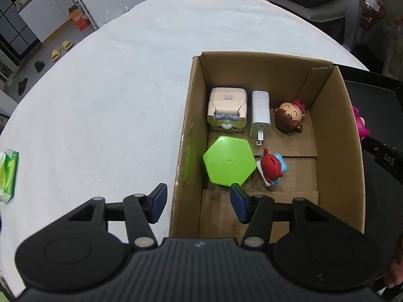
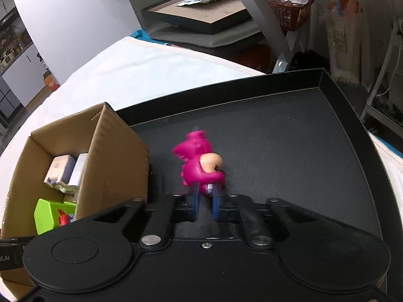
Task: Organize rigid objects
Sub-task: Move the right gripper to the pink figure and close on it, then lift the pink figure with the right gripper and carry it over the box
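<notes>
A cardboard box (image 1: 187, 115) stands on the white table and holds a green hexagon block (image 1: 229, 163), a beige cube toy (image 1: 227, 109), a white charger (image 1: 260, 113), a brown-haired doll head (image 1: 289, 117) and a red and blue figure (image 1: 270, 167). My left gripper (image 1: 199, 202) is open and empty, straddling the box's near left wall. My right gripper (image 2: 205, 197) is shut on a pink figure (image 2: 199, 162) above the black tray (image 2: 289, 130). The figure also shows in the left wrist view (image 1: 361, 124) beyond the box's right wall. The box also shows in the right wrist view (image 2: 118, 156).
A green tissue pack (image 1: 8, 176) lies at the table's left edge. The black tray (image 1: 377, 115) sits right of the box. Shelves, a red basket (image 2: 289, 12) and a framed board (image 2: 201, 12) stand beyond the table.
</notes>
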`<state>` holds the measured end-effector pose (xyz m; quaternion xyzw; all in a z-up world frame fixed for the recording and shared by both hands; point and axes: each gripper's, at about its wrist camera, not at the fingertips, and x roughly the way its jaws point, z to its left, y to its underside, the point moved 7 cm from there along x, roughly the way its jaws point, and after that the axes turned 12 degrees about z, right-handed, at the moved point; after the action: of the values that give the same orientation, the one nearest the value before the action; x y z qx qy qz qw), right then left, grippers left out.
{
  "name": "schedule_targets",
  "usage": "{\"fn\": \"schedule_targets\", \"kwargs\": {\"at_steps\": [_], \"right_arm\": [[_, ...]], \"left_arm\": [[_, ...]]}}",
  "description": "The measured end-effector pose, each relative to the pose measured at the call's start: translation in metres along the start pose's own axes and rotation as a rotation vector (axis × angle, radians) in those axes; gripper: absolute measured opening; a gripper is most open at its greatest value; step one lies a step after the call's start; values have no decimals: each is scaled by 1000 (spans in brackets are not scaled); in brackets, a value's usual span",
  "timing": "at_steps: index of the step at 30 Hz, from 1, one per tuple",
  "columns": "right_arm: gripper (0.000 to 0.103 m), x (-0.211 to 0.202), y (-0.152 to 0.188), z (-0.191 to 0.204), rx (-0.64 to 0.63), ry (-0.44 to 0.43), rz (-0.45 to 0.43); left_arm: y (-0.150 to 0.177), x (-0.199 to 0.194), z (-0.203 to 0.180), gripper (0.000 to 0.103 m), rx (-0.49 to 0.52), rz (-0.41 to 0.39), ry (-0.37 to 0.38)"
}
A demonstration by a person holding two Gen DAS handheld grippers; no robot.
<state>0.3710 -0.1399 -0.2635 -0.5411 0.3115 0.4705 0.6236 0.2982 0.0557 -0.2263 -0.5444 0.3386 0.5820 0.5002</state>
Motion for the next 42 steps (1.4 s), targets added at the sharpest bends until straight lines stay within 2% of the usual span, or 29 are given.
{"fn": "schedule_targets", "kwargs": {"at_steps": [2, 10, 11, 12, 13, 14, 15, 26, 31, 32, 33, 42], "right_arm": [[0, -4, 0, -1, -4, 19, -14], [1, -14, 4, -4, 5, 33, -43], [7, -15, 4, -3, 3, 43, -40], [23, -15, 3, -2, 1, 47, -43], [34, -15, 2, -1, -7, 49, -46], [54, -15, 2, -1, -10, 59, -55], [59, -16, 2, -1, -11, 68, -64], [58, 2, -15, 4, -39, -33, -72], [58, 25, -17, -1, -32, -36, -22], [54, 28, -15, -2, -36, -29, -17], [45, 27, -15, -1, -51, -10, -28], [44, 11, -13, -4, -25, 27, -42]], "left_arm": [[1, 0, 0, 54, -5, 3, 3], [3, 2, 2, 54, -18, -2, 15], [3, 2, 2, 54, -17, -2, 16], [3, 2, 2, 54, -14, -3, 16], [3, 3, 2, 54, -12, -3, 16], [2, 3, 2, 54, -10, -3, 16], [2, 4, 2, 54, -10, -2, 16], [-8, 11, 5, 54, -16, 9, 15], [-9, 11, 7, 54, -18, 11, 7], [-10, 11, 7, 54, -22, 13, 8], [-10, 11, 7, 54, -26, 14, 8], [-7, 6, 6, 54, -26, 11, 21]]}}
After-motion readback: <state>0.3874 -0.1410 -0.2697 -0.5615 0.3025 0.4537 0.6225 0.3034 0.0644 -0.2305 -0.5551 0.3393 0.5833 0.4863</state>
